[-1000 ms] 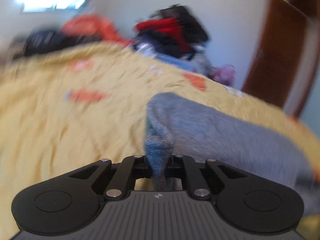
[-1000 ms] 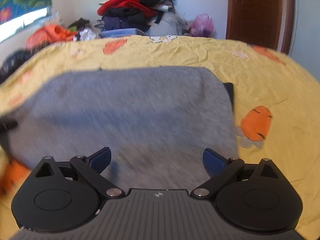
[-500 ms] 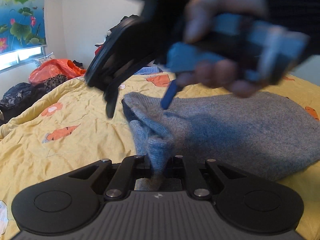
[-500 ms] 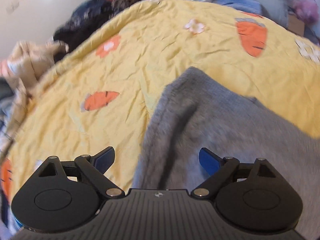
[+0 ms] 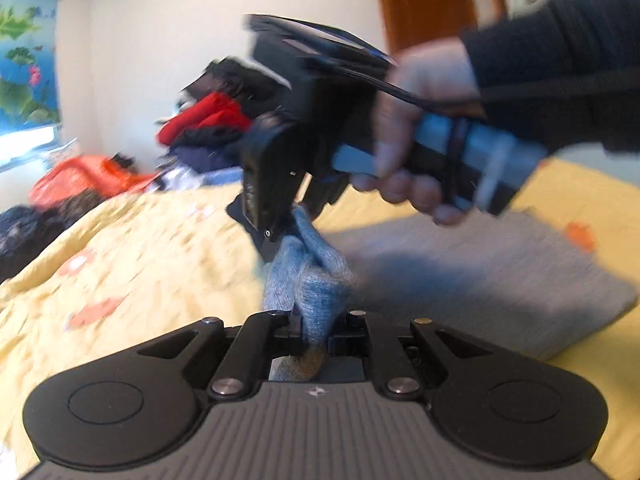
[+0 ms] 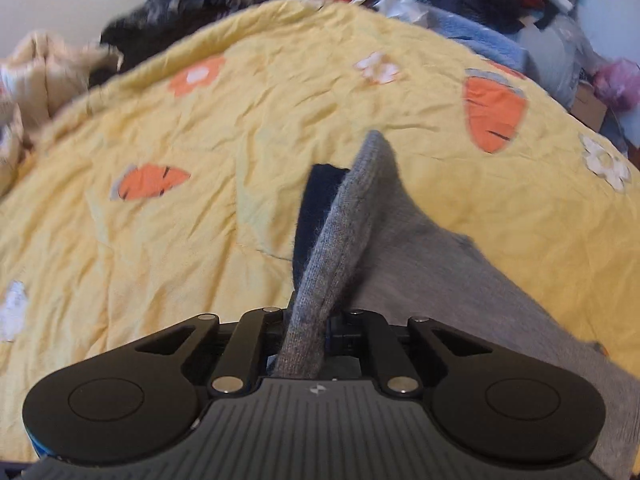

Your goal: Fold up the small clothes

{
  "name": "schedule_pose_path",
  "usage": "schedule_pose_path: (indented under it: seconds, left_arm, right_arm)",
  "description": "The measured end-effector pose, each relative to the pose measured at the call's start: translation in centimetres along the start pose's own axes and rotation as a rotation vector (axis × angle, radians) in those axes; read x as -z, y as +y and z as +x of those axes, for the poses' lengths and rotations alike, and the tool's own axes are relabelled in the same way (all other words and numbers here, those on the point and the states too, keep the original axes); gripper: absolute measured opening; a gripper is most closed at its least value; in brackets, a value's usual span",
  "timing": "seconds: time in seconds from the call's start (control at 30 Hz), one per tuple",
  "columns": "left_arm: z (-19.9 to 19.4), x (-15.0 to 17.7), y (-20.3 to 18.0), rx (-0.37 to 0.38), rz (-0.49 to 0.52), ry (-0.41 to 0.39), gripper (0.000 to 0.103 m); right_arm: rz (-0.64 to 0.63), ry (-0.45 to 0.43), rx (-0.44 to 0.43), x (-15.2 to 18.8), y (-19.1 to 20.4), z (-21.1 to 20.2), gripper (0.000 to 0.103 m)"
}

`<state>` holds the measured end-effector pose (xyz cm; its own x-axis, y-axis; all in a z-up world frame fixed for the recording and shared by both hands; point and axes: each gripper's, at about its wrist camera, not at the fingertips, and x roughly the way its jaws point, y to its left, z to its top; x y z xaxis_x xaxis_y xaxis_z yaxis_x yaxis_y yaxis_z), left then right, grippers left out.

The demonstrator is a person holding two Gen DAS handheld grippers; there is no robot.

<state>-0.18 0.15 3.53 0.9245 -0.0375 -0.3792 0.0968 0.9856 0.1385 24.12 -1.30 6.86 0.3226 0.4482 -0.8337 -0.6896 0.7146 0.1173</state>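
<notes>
A grey knit garment [image 5: 480, 276] lies on a yellow bedspread [image 5: 140, 248] with orange prints. My left gripper [image 5: 316, 330] is shut on a bunched corner of the grey garment, low in the left wrist view. Just beyond it, my right gripper [image 5: 286, 236], held by a hand [image 5: 416, 132] in a dark sleeve, points down and pinches the same fold. In the right wrist view my right gripper [image 6: 308, 334] is shut on a raised edge of the grey garment [image 6: 460, 292]; a dark blue layer [image 6: 316, 208] shows beneath that edge.
Piles of clothes [image 5: 208, 128] in red, dark and orange sit along the bed's far side by the wall. A brown door [image 5: 424, 0] stands at the back right. More heaped fabric [image 6: 48, 64] lies off the bed's left edge in the right wrist view.
My right gripper swung across from over the garment's middle to its left edge and closed on the fabric there. My left gripper kept its grip and shifted slightly.
</notes>
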Motion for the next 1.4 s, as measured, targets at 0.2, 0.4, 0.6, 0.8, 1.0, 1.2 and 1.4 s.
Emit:
schedule_pose_path:
  seconds: [0.2,0.4,0.6,0.8,1.0,1.2,1.4]
  left_arm:
    - [0.2,-2.9,-7.7,0.190,0.059,-0.046,0.008]
    - [3.2,-1.7,-15.9,0.338,0.117,0.103,0.008]
    - [2.6,-0.2,-17.0,0.350,0.228,0.051,0.014]
    - [-0.1,0.3,-14.6,0.299,0.297,-0.061,0.063]
    - [0.7,1.4,-17.4,0.250,0.510,-0.064,0.064]
    - [2.0,0.8,-17.6,0.258,0.499,0.004,0.046]
    - [1.8,0.0,-18.3,0.302,0.458,0.010,0.006]
  right_arm:
    - [0.142,-0.114,0.006,5.8,-9.4,-8.9,0.015]
    - [0.320,-0.111,0.080,14.4,-17.8,-11.3,0.015]
    - [0.533,-0.233,0.044,19.9,-20.6,-10.7,0.071]
    - [0.695,-0.381,-0.084,21.7,-23.6,-12.5,0.072]
    - [0.661,-0.327,-0.074,20.2,-24.0,-10.8,0.066]
    - [0.577,-0.261,-0.042,19.1,-22.7,-9.6,0.055]
    - [0.549,-0.264,-0.024,19.1,-23.1,-9.5,0.022]
